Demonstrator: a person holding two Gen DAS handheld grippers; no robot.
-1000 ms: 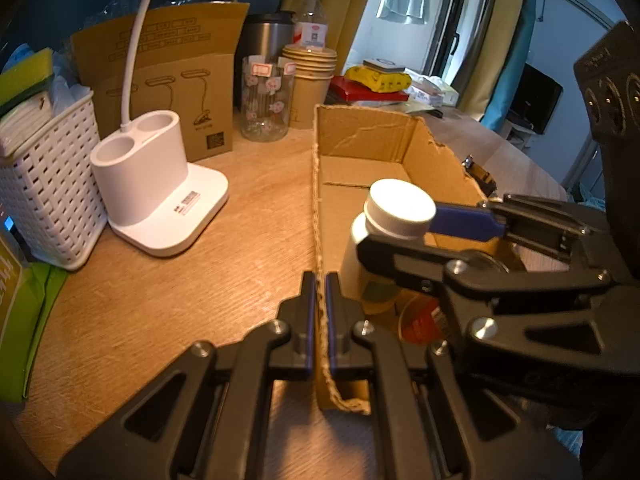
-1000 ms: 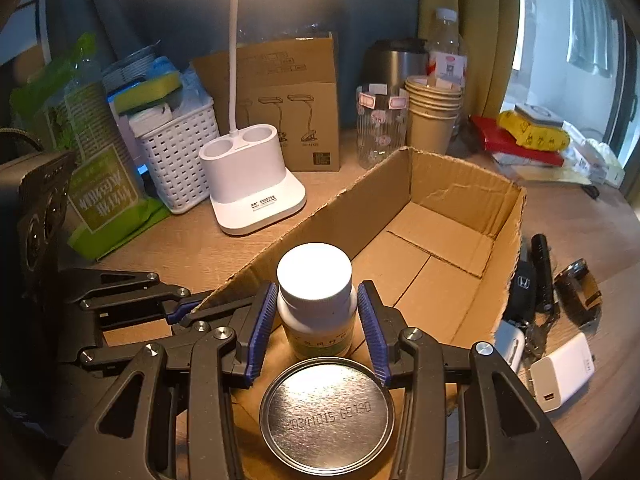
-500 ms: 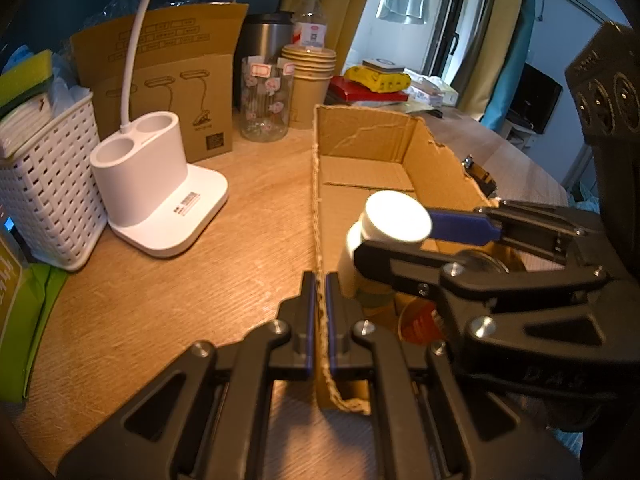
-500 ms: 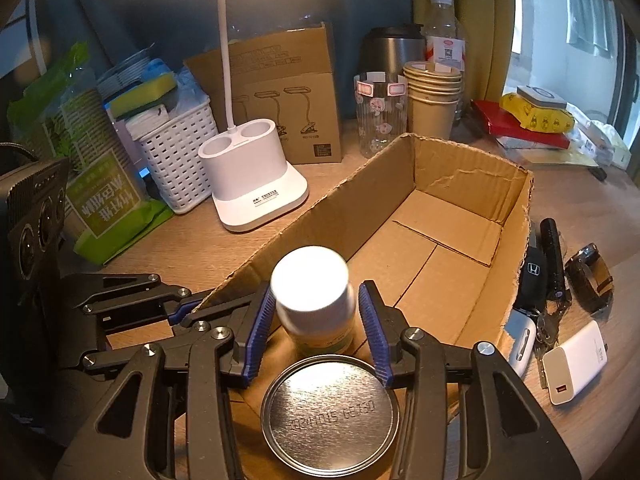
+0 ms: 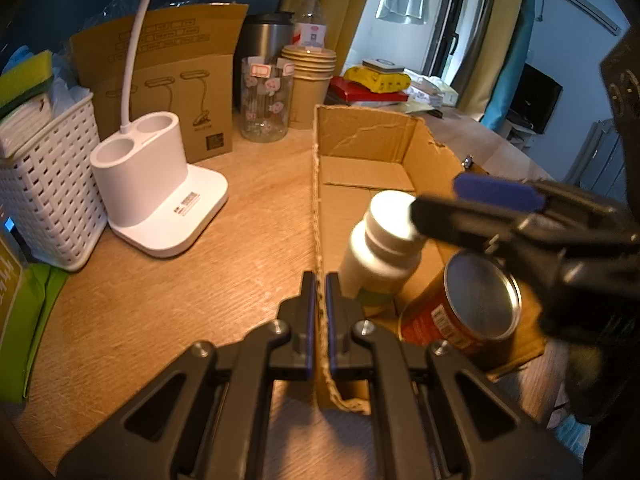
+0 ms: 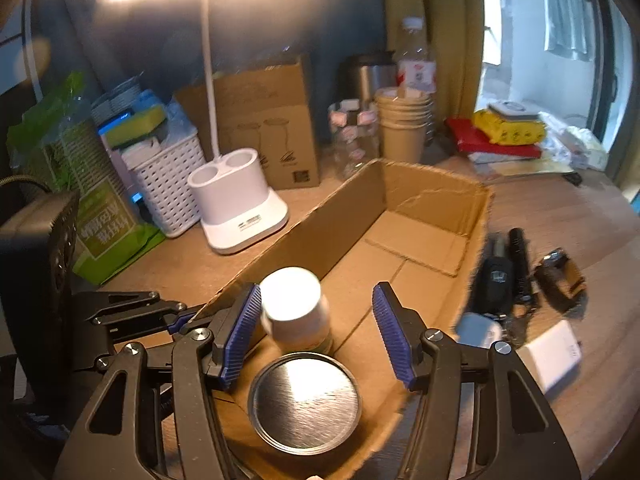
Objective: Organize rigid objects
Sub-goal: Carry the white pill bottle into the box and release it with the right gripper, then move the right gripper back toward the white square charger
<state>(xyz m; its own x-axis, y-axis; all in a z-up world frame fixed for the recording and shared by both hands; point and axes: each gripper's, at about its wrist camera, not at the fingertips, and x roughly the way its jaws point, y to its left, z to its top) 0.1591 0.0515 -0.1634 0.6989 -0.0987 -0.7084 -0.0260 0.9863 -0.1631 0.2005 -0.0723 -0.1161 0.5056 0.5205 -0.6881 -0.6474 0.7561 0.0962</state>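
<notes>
An open cardboard box (image 5: 360, 140) (image 6: 320, 232) lies on the wooden table. My left gripper (image 5: 318, 280) is shut on the box's near left wall, which shows between its blue pads. Inside the box stand a white bottle (image 5: 380, 248) (image 6: 296, 308) and a red-labelled can (image 5: 476, 304) (image 6: 304, 400) with a silver top. My right gripper (image 6: 317, 296) hovers over the box's near end, and its jaws are opening. The bottle stands between them, leaning close to the left pad (image 6: 244, 320) and well apart from the right pad (image 6: 390, 328).
A white lamp base (image 5: 160, 196) and a white basket (image 5: 44, 200) stand left of the box. A glass jar (image 5: 264, 104) and paper cups (image 5: 308, 80) stand behind it. A car key (image 6: 496, 280), a flashlight (image 6: 520, 256) and a white charger (image 6: 556, 356) lie right of the box.
My right gripper's jaws have spread away from the white bottle and drawn back a little upward. The bottle has tipped slightly inside the box. My left gripper has stayed clamped on the wall.
</notes>
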